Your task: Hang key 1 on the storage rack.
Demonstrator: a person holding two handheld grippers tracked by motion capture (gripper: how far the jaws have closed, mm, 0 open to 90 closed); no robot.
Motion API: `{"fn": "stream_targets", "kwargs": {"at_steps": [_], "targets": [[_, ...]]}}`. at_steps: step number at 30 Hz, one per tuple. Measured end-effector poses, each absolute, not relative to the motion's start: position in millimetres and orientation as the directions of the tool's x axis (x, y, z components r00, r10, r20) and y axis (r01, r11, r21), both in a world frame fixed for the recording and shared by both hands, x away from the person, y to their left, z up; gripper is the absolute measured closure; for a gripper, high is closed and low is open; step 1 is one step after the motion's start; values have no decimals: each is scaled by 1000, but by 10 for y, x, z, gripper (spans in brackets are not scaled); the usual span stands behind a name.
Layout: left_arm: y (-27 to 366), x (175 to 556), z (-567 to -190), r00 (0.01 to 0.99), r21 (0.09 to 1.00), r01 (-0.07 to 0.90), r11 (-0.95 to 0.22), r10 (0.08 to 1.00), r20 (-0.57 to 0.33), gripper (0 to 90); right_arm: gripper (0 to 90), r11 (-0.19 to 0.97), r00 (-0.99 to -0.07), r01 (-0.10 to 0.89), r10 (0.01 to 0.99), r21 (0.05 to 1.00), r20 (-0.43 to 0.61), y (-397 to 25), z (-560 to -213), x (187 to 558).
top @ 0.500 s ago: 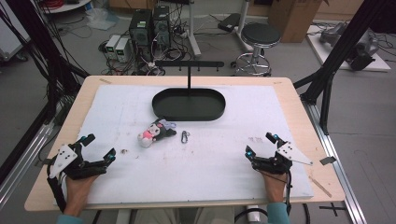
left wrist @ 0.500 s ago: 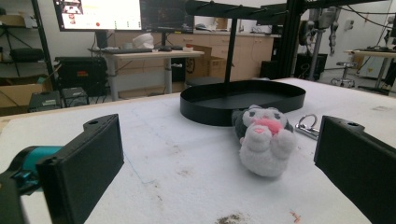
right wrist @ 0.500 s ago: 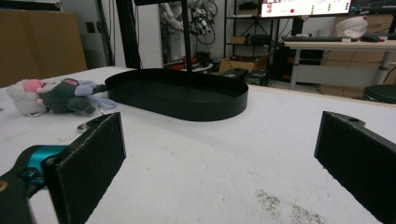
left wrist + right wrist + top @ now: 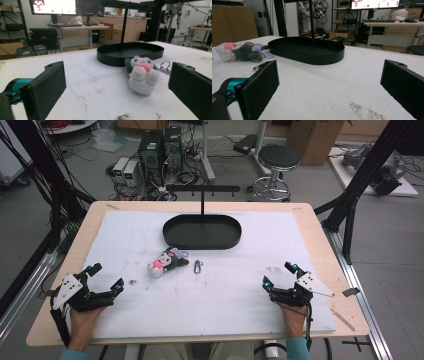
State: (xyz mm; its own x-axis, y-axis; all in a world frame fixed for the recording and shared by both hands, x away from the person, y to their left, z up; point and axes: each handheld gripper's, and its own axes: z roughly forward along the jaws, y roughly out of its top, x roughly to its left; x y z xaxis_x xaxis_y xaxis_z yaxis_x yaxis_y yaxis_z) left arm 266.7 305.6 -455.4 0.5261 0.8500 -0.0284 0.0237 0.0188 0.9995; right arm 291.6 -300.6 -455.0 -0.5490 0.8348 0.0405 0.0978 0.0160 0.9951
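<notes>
White table mat (image 4: pixel 225 285): plush keychain toy (image 4: pixel 167 261) and carabiner (image 4: pixel 198 266) beside black oval tray (image 4: pixel 202 232); left gripper (image 4: pixel 106 279) and right gripper (image 4: pixel 278 275) near front edge, both wide, bare mat between

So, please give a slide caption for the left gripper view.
Open left tool faces a plush toy beside a black tray.

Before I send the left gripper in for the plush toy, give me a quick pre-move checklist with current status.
1. Left gripper open, nothing held: ok.
2. Right gripper open, resting well away from the toy: ok.
3. Plush toy lying free on the white mat, between the left jaws' line of sight: ok.
4. Metal clip beside the toy; whether attached: cannot tell.
5. Black tray free of items: ok.
6. Path from left gripper to toy unobstructed: ok.
</notes>
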Motion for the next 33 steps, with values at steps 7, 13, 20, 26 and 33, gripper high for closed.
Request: {"fn": "stream_targets", "kwargs": {"at_steps": [7,13,20,26,33], "targets": [[3080,2656,-4455,532,999,39,-9,846,-13,17,12,25,-549,93,836,995,31,-3006,-4549,2924],[3064,2677,-4339,551,999,46,-23,835,-6,17,12,24,-549,95,835,995,32,-3007,-4549,2925],[3018,2742,-4160,580,993,99,-69,814,-2,17,12,23,-548,94,836,995,32,-3005,-4550,2925],[2930,2861,-3944,619,977,143,-157,784,35,17,12,23,-549,96,835,995,33,-3005,-4549,2923],[2796,3000,-3769,663,953,184,-241,746,61,17,12,25,-549,95,836,995,31,-3004,-4549,2923]]}}
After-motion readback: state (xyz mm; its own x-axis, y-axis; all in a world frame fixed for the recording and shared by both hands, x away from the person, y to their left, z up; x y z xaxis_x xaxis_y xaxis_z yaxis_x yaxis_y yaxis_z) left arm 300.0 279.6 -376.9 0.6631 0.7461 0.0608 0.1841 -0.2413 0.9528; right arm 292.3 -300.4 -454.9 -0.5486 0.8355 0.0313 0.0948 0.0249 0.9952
